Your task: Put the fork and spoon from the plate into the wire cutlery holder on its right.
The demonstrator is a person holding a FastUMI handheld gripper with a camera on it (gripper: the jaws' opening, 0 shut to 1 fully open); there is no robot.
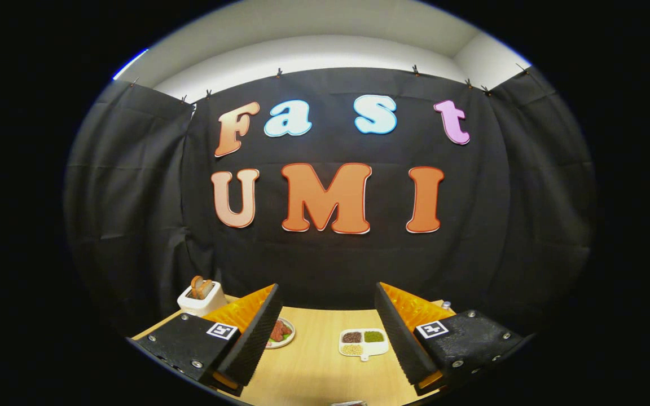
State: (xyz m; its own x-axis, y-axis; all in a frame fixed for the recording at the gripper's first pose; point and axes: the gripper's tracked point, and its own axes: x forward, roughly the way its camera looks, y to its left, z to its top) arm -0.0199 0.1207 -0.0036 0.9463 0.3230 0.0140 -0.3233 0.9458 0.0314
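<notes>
My gripper [325, 316] is held up over a light wooden table [316, 369], open wide, with nothing between its fingers. A sliver of something dark and shiny [348, 403] peeks up at the table's near edge below the fingers; I cannot tell what it is.
A white toaster [201, 298] with bread slices stands at the back left, beyond the left finger. A small plate of food [280, 332] lies beside the left finger. A white divided dish [363, 342] with three fillings lies ahead, near the right finger. A black cloth wall closes the back.
</notes>
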